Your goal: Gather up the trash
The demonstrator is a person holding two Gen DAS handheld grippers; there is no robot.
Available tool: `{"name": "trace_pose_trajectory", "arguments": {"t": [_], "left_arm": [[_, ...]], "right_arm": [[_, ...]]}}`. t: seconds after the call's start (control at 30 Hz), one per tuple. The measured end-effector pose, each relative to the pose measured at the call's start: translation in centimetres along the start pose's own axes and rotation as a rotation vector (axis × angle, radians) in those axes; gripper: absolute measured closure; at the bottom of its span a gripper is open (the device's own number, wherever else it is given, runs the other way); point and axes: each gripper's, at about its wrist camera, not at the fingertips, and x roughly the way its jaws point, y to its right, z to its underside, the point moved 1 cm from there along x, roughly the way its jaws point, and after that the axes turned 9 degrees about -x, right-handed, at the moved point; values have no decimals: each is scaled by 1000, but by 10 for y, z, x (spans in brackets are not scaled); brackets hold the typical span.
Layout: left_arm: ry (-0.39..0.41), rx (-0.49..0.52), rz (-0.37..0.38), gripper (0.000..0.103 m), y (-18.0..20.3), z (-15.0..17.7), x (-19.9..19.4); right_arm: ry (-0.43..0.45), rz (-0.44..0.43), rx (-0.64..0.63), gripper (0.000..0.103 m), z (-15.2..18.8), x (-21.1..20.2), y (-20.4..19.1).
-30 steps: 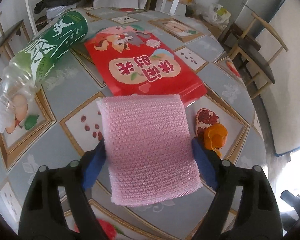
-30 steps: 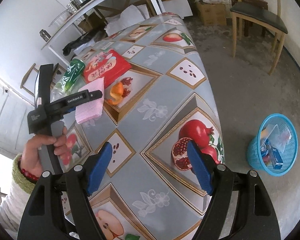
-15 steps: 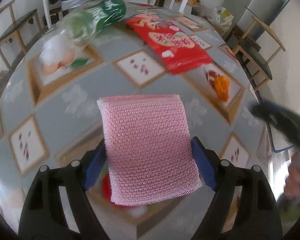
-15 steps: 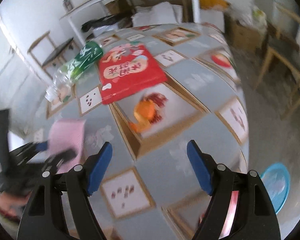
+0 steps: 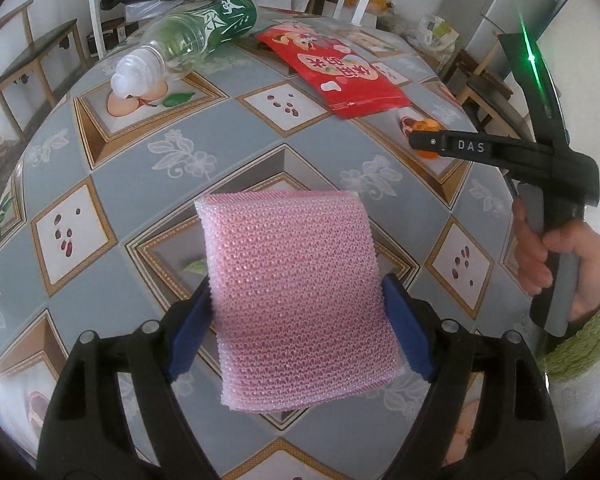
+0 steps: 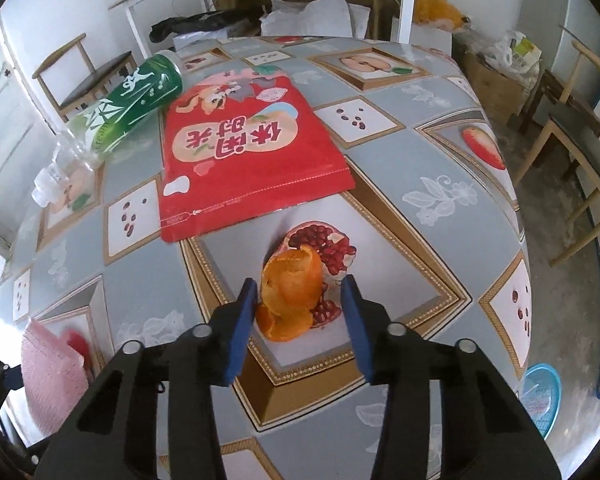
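My left gripper (image 5: 298, 324) is shut on a pink bubble-wrap pad (image 5: 296, 296) and holds it above the table. My right gripper (image 6: 298, 304) is open, its jaws on either side of an orange peel (image 6: 292, 292) that lies on the table; the left jaw is close to or touching the peel. The pink pad also shows at the lower left of the right wrist view (image 6: 52, 376). A red snack bag (image 6: 244, 160) and a green-labelled plastic bottle (image 6: 128, 100) lie flat further back. The right gripper also shows in the left wrist view (image 5: 420, 142), over the peel (image 5: 422, 126).
The table (image 6: 420, 240) has a grey fruit-print cloth. A blue waste basket (image 6: 540, 396) stands on the floor at the lower right. Wooden chairs (image 6: 572, 128) stand at the right, and a white rack with clutter behind the table.
My left gripper has lifted the pink pad and pulled back from the bag and bottle. My right gripper has swung to the orange peel and its jaws have narrowed around it.
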Motion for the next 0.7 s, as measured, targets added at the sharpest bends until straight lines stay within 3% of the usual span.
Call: {"name": "trace_pose_trajectory", "arguments": {"t": [0.17, 0.7], "left_arm": [[-1, -1, 2, 25, 1, 0, 0], [-7, 4, 22, 25, 7, 6, -2]], "right_arm": [[9, -2, 21, 83, 2, -4, 1], [4, -121, 135, 88, 51, -43, 4]]}}
